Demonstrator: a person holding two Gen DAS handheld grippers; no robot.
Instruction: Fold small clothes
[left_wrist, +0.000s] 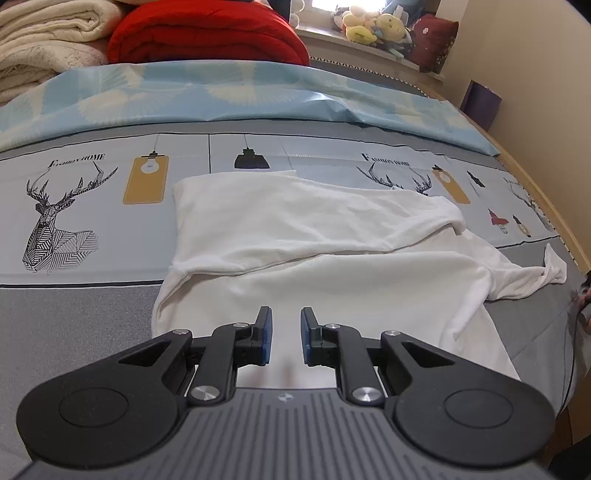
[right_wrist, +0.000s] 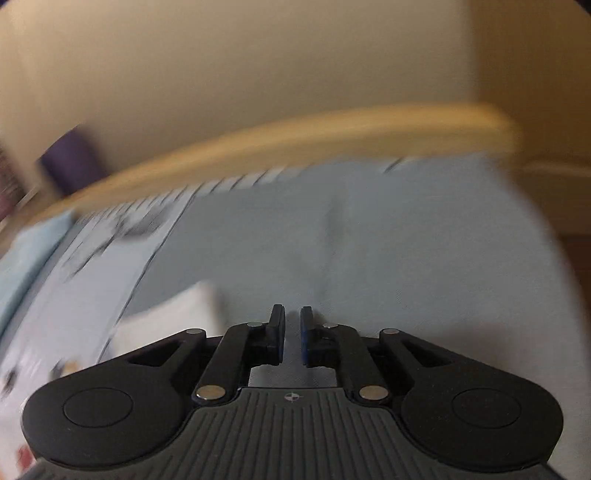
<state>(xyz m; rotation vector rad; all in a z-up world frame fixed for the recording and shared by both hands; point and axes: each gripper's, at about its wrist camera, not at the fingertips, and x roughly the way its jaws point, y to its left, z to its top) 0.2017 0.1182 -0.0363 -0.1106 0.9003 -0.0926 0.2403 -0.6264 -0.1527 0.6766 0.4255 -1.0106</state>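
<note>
A white garment (left_wrist: 317, 251) lies spread on the bed, its far part folded over towards me, with a twisted sleeve (left_wrist: 546, 273) trailing off to the right. My left gripper (left_wrist: 286, 319) hovers over the garment's near part, jaws a little apart and empty. The right wrist view is blurred by motion. There my right gripper (right_wrist: 293, 314) is over bare grey sheet, jaws narrowly apart with nothing between them. A white corner of the garment (right_wrist: 173, 314) shows to its left.
The bed sheet (left_wrist: 85, 206) carries deer and lamp prints, with a light blue cover (left_wrist: 221, 92) behind. Folded red (left_wrist: 207, 37) and cream (left_wrist: 44, 40) blankets and plush toys (left_wrist: 373, 26) sit at the back. A wooden bed rail (right_wrist: 295, 136) and the wall bound the right side.
</note>
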